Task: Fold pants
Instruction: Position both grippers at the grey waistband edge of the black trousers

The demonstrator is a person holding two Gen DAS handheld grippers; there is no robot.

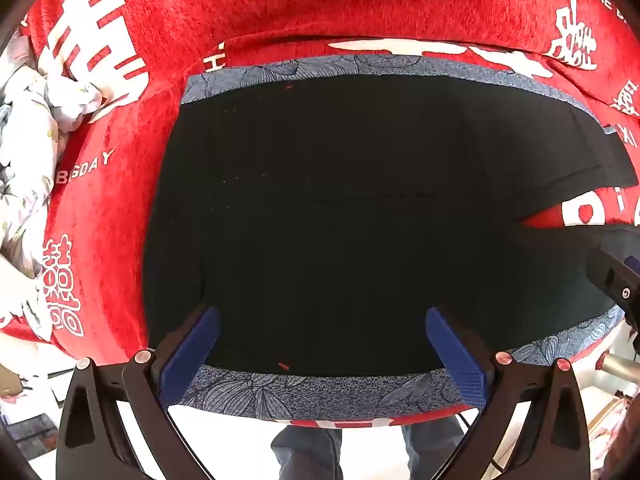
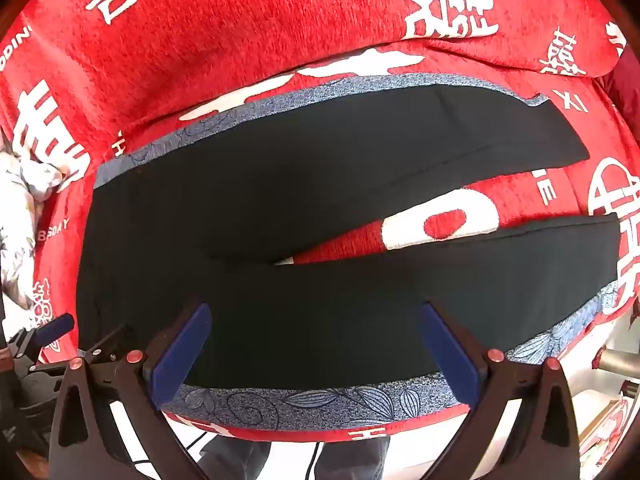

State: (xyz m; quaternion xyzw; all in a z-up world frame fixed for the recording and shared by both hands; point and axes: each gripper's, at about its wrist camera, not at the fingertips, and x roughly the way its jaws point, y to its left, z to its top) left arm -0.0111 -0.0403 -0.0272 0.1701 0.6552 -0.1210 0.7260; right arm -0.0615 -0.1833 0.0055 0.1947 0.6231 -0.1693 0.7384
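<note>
Left gripper (image 1: 322, 344): jaws spread wide, pointing straight down, nothing between the blue pads (image 1: 192, 354). Hovers over the waist end of the black pants (image 1: 320, 220), near the edge closest to the person. Pants lie flat on a grey-blue leaf-print mat (image 1: 304, 394), which in turn rests on a red blanket (image 1: 280, 4) with white lettering. Mat strip visible along the near and far edges of the garment, so likely placed as a working surface. Crumpled pale floral cloth (image 1: 28, 128) at far left, well apart from the pants. Part of the other tool enters at the right edge. No obstruction between the jaws and the fabric.

Right gripper (image 2: 316, 340): likewise spread wide, downward, empty. Positioned over the near leg of the pants (image 2: 280, 200), beside the crotch fork. Both legs splay apart toward the right, with a wedge of red blanket (image 2: 248, 12) showing between them. Judged state of task: garment laid out, no fold yet made; both tools placed along the near edge, probably for lifting that side across. Near leg clear of clutter. Leaf-print mat (image 2: 320, 404) just below the pads.
</note>
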